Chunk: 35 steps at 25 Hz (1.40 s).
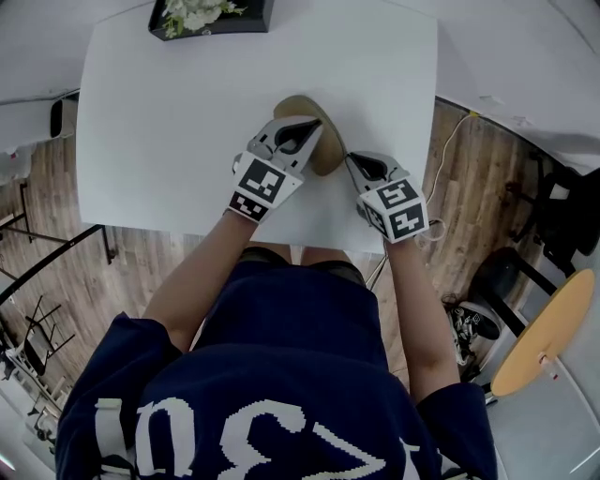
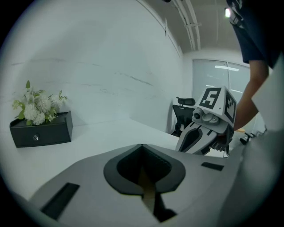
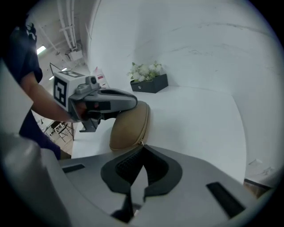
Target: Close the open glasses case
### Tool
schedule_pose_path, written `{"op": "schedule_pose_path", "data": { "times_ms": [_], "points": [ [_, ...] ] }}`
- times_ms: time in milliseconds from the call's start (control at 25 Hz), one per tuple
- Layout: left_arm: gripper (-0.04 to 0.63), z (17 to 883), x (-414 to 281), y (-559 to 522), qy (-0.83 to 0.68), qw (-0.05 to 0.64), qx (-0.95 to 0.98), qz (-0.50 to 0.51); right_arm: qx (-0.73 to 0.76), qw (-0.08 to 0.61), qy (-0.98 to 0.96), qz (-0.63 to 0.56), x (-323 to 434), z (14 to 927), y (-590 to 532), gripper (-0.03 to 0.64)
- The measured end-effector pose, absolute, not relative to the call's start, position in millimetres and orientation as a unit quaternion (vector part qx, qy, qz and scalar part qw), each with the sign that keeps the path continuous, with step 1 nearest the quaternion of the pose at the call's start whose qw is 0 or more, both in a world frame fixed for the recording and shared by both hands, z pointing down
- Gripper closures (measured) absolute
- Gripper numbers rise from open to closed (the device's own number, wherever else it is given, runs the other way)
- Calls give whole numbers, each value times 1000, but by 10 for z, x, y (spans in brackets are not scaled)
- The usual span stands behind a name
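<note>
White rectangular worktop. Tan glasses case lies on it toward the near edge. Lid looks down, but it's partly covered, so not certain. Black box of white flowers at far edge, well apart.

The case is tan, on a white table. The left gripper and right gripper are grey, black inside the jaws, with black-and-white square markers. At the table's far edge, a black box holds white flowers.
</note>
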<state>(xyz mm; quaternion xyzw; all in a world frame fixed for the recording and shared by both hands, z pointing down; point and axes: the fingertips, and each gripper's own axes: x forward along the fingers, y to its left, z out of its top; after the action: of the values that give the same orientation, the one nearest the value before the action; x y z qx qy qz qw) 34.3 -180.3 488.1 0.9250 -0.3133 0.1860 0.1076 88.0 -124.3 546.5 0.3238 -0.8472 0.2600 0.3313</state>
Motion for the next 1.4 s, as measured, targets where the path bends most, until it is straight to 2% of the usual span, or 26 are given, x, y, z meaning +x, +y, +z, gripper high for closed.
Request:
{"op": "schedule_pose_path", "data": {
  "times_ms": [280, 440, 720, 1120, 1400],
  "points": [
    [581, 4869, -48, -1538, -341, 182, 903, 188, 255, 328, -861, 293, 352, 5478, -665, 595],
    [583, 4918, -53, -1475, -340, 155, 903, 211, 249, 323, -866, 291, 212, 5497, -603, 595],
    [583, 4924, 23, -1462, -331, 117, 912, 213, 278, 309, -868, 273, 432, 5522, -788, 596],
    [583, 4916, 27, -1460, -330, 122, 912, 209, 302, 329, -861, 242, 478, 5548, -1808, 595],
    [581, 4915, 72, -1455, -282, 133, 921, 233, 274, 349, -869, 220, 552, 5474, -1719, 596]
  ]
}}
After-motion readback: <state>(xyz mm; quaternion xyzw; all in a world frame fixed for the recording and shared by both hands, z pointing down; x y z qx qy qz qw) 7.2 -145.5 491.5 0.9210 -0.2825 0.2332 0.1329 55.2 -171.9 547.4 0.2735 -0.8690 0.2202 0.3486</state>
